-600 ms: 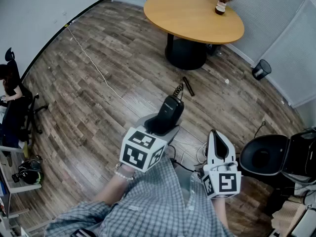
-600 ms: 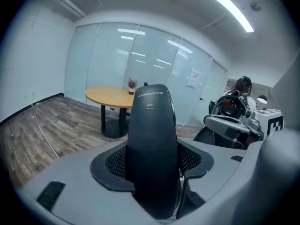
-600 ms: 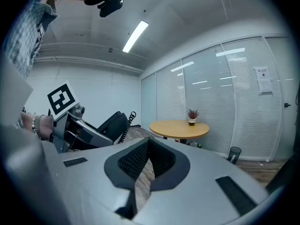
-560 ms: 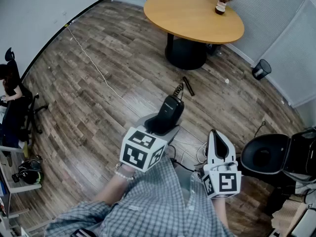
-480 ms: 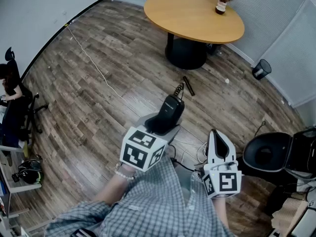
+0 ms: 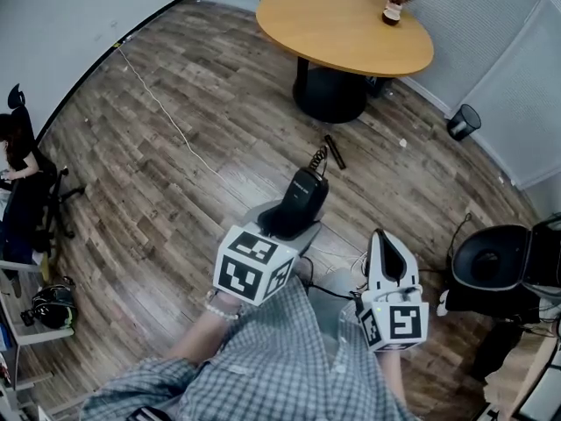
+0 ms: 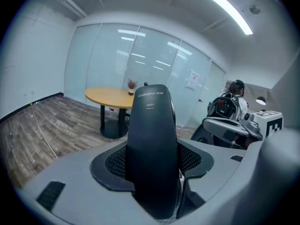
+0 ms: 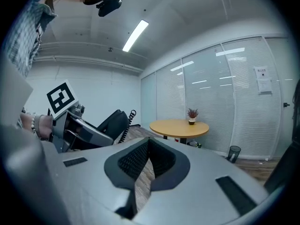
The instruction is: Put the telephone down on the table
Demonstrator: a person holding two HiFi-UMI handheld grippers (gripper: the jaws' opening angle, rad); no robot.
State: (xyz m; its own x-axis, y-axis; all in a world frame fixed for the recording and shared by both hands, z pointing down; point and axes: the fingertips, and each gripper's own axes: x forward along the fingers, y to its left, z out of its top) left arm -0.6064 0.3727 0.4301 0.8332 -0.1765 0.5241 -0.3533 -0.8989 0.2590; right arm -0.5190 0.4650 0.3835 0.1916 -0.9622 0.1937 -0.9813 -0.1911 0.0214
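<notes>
The left gripper (image 6: 282, 224) reaches forward from a checked sleeve (image 6: 197, 358), its jaws set wide and clamped on a black telephone handset (image 6: 302, 196). The right gripper (image 6: 383, 239) points forward just beside it, with its jaws together and nothing between them.

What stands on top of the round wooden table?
Only a small potted plant, near the far edge of the table. The tabletop hides the upper part of its dark base.

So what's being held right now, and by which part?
The left gripper holds the telephone handset by its end away from the cord; the right gripper is shut and empty.
</notes>
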